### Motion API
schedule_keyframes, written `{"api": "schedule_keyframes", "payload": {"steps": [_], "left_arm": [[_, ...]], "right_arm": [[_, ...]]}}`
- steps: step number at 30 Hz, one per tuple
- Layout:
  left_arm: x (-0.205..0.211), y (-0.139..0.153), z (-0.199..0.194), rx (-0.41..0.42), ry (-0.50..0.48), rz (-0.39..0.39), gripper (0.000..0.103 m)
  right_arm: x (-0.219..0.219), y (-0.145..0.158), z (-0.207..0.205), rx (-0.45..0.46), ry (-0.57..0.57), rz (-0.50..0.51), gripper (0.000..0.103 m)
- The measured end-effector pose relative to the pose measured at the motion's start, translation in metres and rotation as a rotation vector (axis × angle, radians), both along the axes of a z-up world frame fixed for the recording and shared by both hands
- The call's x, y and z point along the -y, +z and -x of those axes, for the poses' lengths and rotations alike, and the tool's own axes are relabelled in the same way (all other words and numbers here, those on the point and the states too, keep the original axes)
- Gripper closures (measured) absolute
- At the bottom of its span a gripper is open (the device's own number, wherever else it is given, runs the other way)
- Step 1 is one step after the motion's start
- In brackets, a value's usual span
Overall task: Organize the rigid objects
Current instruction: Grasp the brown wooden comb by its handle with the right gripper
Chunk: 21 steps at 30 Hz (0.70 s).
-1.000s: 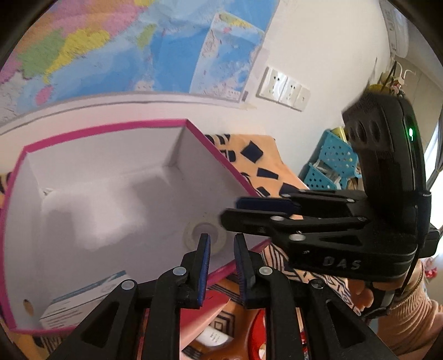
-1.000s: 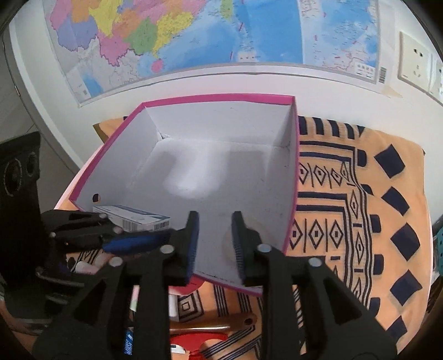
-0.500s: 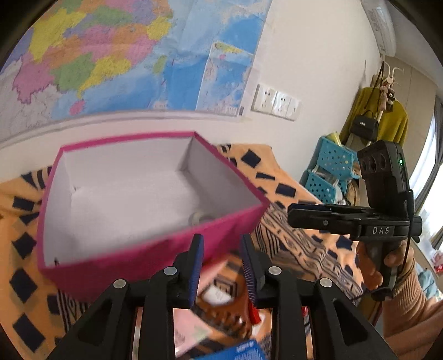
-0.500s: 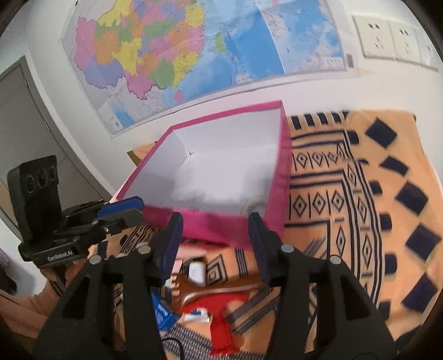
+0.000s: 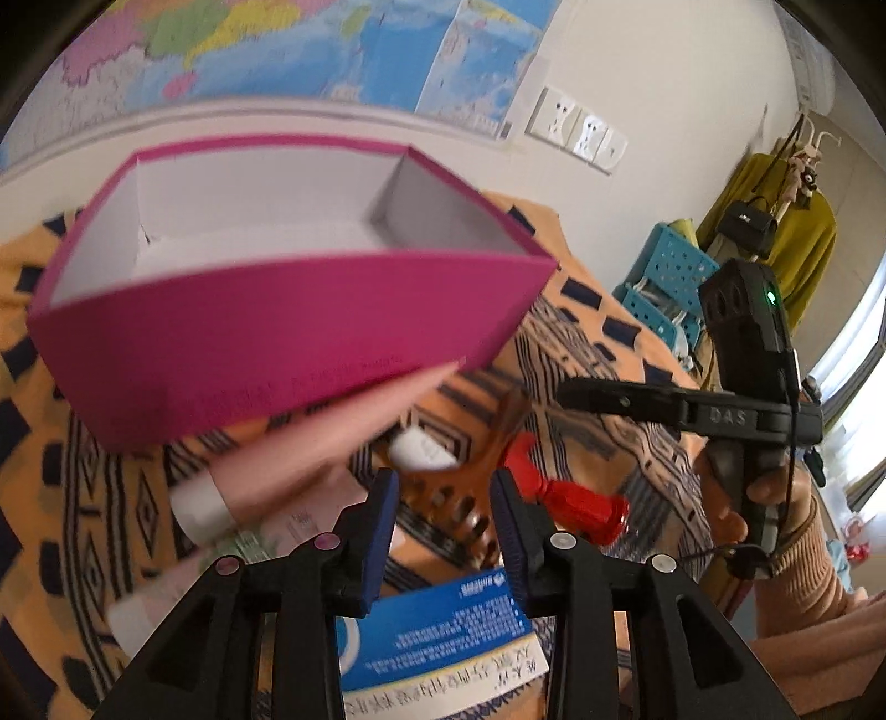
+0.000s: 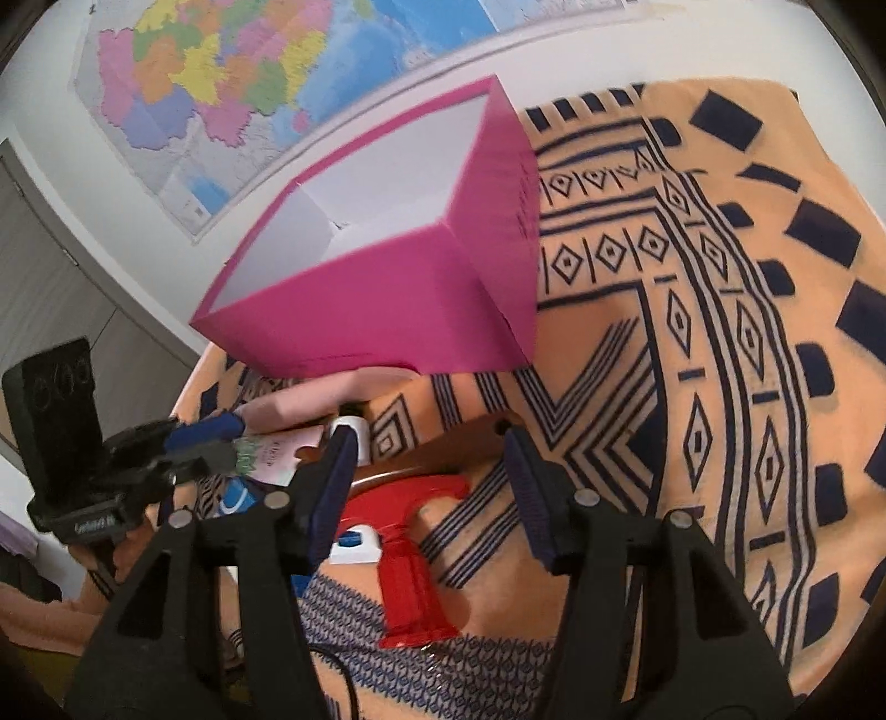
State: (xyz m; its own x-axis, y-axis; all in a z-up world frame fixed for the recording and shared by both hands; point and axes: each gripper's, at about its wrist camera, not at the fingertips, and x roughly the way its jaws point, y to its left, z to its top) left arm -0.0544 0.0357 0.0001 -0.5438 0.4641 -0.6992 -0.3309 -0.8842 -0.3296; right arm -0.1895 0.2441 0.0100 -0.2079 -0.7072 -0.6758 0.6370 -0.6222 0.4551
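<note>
Both wrist views look close and low across the patterned cloth (image 6: 637,360); both share the magenta box (image 5: 266,332).

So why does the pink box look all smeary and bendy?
In the left wrist view the pink box is smeared by motion blur, and so is the comb, while the printed blue box stays sharper. In the right wrist view the fisheye lens curves the patterned cloth and the wall map.

Ahead of the fingers, a colourful paper wall map (image 5: 310,50) hangs on the white wall (image 5: 664,111), with white wall sockets (image 5: 576,130) right of it. Far right, turquoise perforated plastic baskets (image 5: 664,277) stand near a bright window (image 5: 853,332).
</note>
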Motion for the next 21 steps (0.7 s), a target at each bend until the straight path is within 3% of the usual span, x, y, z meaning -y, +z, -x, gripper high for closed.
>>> {"api": "schedule_keyframes", "payload": {"steps": [6, 21], "left_arm": [[-0.005, -0.014, -0.003, 0.052, -0.006, 0.005, 0.061], [-0.013, -0.029, 0.000, 0.127, -0.024, 0.005, 0.060]], "right_arm": [[0.004, -0.017, 0.008, 0.026, -0.020, -0.022, 0.046], [0.021, -0.030, 0.018, 0.006, 0.009, -0.050, 0.046]]}}
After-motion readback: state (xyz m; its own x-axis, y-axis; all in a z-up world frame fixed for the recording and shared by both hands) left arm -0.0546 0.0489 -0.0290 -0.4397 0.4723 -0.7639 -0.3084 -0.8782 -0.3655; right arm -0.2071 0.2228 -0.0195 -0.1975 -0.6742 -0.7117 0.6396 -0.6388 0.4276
